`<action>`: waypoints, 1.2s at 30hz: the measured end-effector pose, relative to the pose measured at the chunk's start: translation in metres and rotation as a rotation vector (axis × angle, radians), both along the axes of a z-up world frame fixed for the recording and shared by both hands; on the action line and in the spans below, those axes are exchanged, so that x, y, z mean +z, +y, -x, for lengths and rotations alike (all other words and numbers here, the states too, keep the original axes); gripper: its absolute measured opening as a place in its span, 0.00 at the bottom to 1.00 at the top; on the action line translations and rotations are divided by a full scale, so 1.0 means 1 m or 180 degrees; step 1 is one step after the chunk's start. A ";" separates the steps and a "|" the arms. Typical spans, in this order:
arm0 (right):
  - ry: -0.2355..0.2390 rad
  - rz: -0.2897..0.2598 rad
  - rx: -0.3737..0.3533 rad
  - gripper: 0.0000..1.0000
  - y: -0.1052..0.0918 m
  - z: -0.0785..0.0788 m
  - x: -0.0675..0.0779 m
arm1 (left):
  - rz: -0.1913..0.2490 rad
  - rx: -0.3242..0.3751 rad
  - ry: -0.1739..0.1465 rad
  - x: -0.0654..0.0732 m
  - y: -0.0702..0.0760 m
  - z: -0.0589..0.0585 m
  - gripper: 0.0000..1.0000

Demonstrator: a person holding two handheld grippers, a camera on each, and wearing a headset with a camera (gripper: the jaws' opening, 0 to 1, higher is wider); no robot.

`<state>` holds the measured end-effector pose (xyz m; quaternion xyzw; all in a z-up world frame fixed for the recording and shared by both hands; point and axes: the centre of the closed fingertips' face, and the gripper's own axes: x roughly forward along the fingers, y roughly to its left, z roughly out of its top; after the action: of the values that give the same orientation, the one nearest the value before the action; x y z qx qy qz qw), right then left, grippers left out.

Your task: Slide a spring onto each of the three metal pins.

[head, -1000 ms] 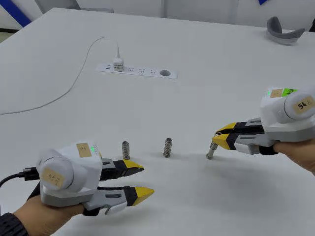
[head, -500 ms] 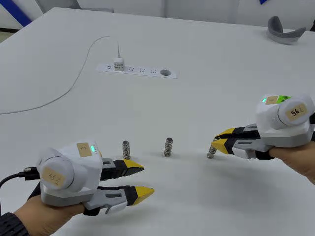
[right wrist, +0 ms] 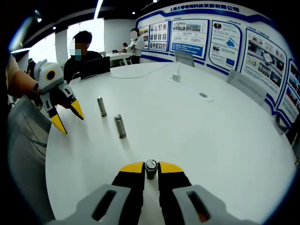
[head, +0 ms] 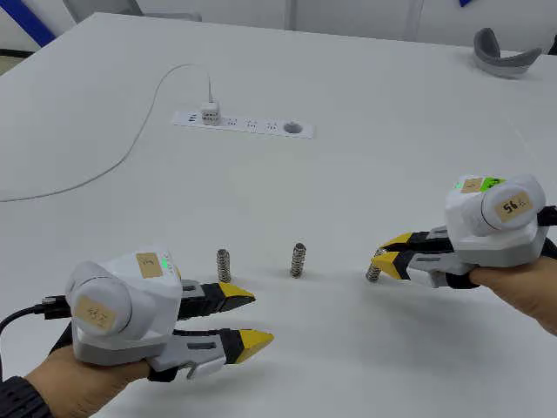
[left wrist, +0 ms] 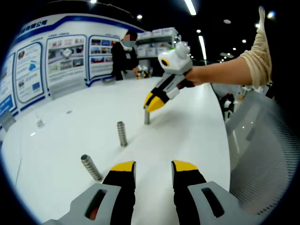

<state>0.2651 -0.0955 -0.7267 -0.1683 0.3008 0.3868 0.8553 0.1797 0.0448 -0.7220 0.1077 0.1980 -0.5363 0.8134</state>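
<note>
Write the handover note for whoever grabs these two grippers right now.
Left gripper: open, empty, hovering near the left pin.
Right gripper: shut on the top of the right pin, which leans slightly in the head view.
Left pin and middle pin: upright on the white table, each wearing a spring.
Right pin: coils show below the jaws; I cannot tell if that spring is fully seated.
Left: probably check the seating, stand the pin upright, release.
</note>
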 end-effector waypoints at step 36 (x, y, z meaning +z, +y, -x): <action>0.0065 0.0079 -0.0013 0.21 -0.007 0.011 -0.013 | 0.0021 0.0028 -0.0006 0.002 0.001 0.000 0.32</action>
<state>0.2544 -0.1029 -0.7395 -0.1744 0.3146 0.3830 0.8508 0.1801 0.0462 -0.7201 0.1047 0.1959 -0.5332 0.8163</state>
